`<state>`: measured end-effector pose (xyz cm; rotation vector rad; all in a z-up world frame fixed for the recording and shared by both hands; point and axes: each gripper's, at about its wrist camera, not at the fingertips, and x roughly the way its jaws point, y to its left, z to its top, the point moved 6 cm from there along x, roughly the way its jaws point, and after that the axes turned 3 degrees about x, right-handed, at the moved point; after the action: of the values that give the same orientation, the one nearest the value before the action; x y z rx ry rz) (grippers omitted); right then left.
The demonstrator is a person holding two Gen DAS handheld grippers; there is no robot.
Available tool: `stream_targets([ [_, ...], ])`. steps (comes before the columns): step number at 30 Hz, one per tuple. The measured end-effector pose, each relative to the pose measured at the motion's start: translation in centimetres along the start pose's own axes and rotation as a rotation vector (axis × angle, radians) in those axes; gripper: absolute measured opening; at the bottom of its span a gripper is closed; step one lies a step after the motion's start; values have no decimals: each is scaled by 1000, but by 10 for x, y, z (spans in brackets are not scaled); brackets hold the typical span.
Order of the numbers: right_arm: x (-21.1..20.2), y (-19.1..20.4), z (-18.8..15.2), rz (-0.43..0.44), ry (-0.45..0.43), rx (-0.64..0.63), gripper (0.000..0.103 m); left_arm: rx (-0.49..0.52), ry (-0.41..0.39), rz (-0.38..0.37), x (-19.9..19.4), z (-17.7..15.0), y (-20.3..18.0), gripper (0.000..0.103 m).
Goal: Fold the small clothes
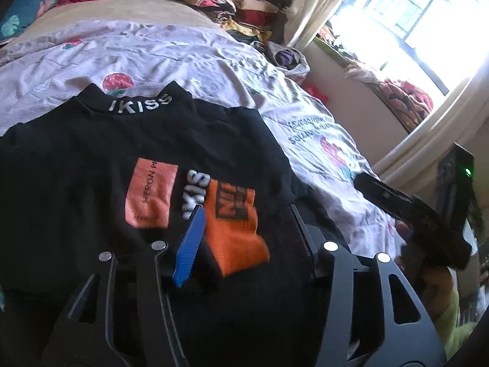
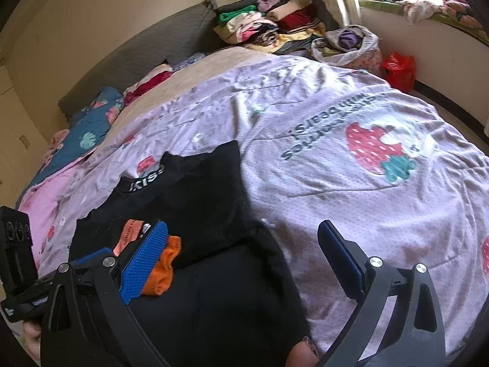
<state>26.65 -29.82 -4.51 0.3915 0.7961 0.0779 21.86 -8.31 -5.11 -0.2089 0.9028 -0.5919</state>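
A small black shirt (image 1: 91, 159) with "IKISS" on its collar and orange patches (image 1: 151, 194) lies flat on the bed, collar away from me. Its lower part is folded up over the front, showing an orange patch (image 1: 235, 229). My left gripper (image 1: 244, 232) hovers open over this fold, one blue pad (image 1: 189, 244) showing. The shirt (image 2: 195, 202) also shows in the right wrist view. My right gripper (image 2: 241, 263) is open over the shirt's right lower edge, blue fingers (image 2: 143, 263) wide apart. The right gripper's body (image 1: 421, 214) shows in the left view.
The bed is covered by a pale pink strawberry-print sheet (image 2: 336, 159). Stacks of folded clothes (image 2: 275, 21) sit at the far corner, with a bag of clothes (image 2: 348, 42) and a red bag (image 2: 398, 68). A window sill (image 1: 397, 98) holds more clothes. Blue floral bedding (image 2: 91, 125) lies left.
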Motion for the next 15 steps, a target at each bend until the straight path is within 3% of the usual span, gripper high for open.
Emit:
stream_targets([
  [2, 7, 15, -1, 41, 20, -35, 95, -7, -26, 1, -17, 3, 7, 48],
  [4, 17, 33, -3, 74, 52, -83, 82, -11, -58, 59, -36, 9, 24, 53],
  [5, 26, 46, -5, 109, 80, -110, 77, -9, -68, 114, -44, 11, 35, 54],
  [6, 35, 58, -8, 130, 111, -136, 75, -7, -84, 217, -55, 14, 55, 56],
  [8, 52, 77, -15, 151, 162, -181, 75, -32, -100, 337, -71, 16, 87, 56],
  [10, 72, 87, -24, 134, 219, -196, 75, -91, -123, 394, -86, 14, 117, 56],
  [11, 85, 92, -32, 127, 263, -207, 69, -132, -145, 419, -96, 12, 134, 56],
  [12, 93, 95, -37, 125, 287, -211, 48, -169, -165, 430, -103, 9, 148, 56],
  [15, 103, 111, -50, 139, 303, -249, 15, -240, -192, 438, -117, 6, 177, 56],
])
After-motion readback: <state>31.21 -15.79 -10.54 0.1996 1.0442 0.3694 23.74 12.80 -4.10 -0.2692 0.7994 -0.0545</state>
